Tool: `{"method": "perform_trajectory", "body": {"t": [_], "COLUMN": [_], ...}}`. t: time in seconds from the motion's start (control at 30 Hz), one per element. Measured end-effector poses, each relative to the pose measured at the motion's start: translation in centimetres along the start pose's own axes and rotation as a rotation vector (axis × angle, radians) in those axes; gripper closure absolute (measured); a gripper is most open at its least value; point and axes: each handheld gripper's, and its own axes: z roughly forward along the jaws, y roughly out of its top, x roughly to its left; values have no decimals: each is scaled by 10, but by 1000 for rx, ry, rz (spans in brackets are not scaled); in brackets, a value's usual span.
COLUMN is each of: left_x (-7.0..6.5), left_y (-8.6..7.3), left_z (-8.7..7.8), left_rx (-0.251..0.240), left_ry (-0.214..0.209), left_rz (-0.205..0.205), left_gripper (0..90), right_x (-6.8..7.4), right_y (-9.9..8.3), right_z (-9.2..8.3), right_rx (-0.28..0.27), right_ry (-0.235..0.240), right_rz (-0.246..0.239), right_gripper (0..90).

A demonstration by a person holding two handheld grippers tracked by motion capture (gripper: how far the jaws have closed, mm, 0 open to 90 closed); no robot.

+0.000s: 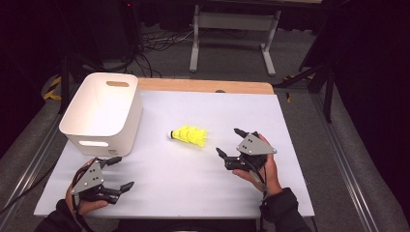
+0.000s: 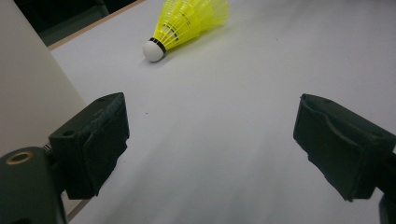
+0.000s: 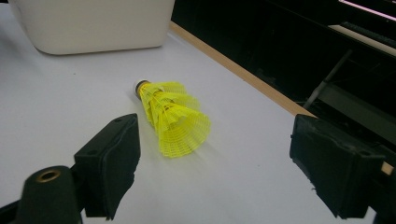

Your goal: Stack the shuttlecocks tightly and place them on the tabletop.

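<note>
A yellow plastic shuttlecock (image 1: 188, 135) with a white cork tip lies on its side near the middle of the white table (image 1: 193, 188), cork pointing left toward the bin. My right gripper (image 1: 227, 140) sits just right of it, open, jaws aimed at its skirt without touching. In the right gripper view the shuttlecock (image 3: 173, 119) lies ahead of the right gripper (image 3: 210, 158), beyond the jaw tips. My left gripper (image 1: 122, 172) rests open near the front left of the table. In the left gripper view the shuttlecock (image 2: 187, 23) lies far ahead of the left gripper (image 2: 210, 135).
A white plastic bin (image 1: 101, 111) with handle slots stands at the left of the table, just beyond my left gripper; its wall (image 2: 28, 93) fills the left edge of the left gripper view. A wooden table edge (image 1: 203, 86) runs along the back. Dark floor and a metal frame lie beyond.
</note>
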Motion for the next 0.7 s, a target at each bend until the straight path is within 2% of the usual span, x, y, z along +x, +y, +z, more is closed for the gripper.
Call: {"method": "perform_trajectory", "body": {"t": [0.17, 0.27, 0.7], "left_x": [0, 0, 1], "left_y": [0, 0, -1], "left_z": [0, 1, -1], "left_rx": [3, 1, -8], "left_ry": [3, 5, 10], "left_rz": [3, 3, 0], "left_gripper": [111, 109, 98], "right_x": [2, 3, 6], "right_y": [-8, -13, -36], "right_z": [-7, -10, -25], "right_rx": [-1, 11, 28], "right_ry": [9, -19, -36], "right_rz": [-9, -18, 7], "right_gripper": [159, 138, 116]}}
